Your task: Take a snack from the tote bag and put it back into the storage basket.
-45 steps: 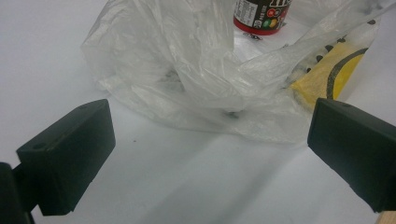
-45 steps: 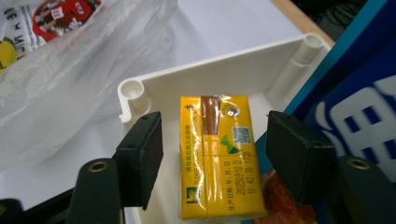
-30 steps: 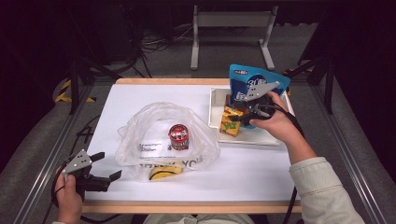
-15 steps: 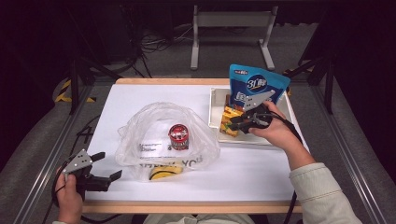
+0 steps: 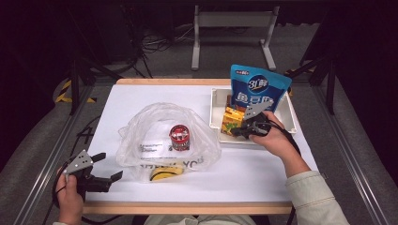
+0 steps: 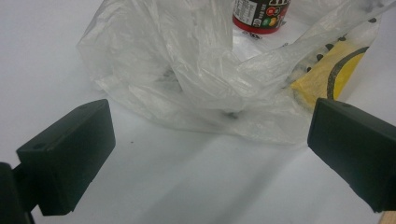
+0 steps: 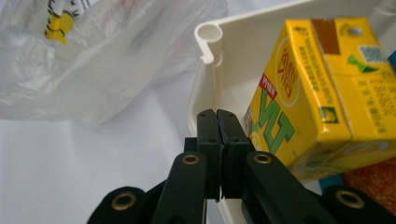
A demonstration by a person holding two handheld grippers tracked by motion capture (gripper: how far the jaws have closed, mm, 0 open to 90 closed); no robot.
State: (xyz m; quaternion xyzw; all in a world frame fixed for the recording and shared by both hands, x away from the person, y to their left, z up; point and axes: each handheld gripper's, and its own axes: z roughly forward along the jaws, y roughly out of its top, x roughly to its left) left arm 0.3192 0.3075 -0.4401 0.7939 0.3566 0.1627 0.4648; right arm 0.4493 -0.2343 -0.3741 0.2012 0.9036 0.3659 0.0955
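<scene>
The right gripper [image 5: 240, 130], right of centre, has just closed its jaws on nothing beside the yellow carton [image 5: 231, 120] in the tray [image 5: 214, 110]. The left gripper [image 5: 109, 166], lower left, gapes empty near the plastic bag [image 5: 155, 123].

On the table [image 5: 263, 183], the plastic bag [image 5: 155, 126] lies left of the tray [image 5: 217, 101] holding the carton [image 5: 231, 120].

Glossy yellow carton [image 7: 308, 93] of printed card sits in a smooth cream plastic tray [image 7: 205, 65]; thin crinkled clear plastic bag [image 6: 187, 70] on the matt white desk [image 5: 141, 98], wood-edged; gripper [image 7: 218, 123] matt black plastic.
</scene>
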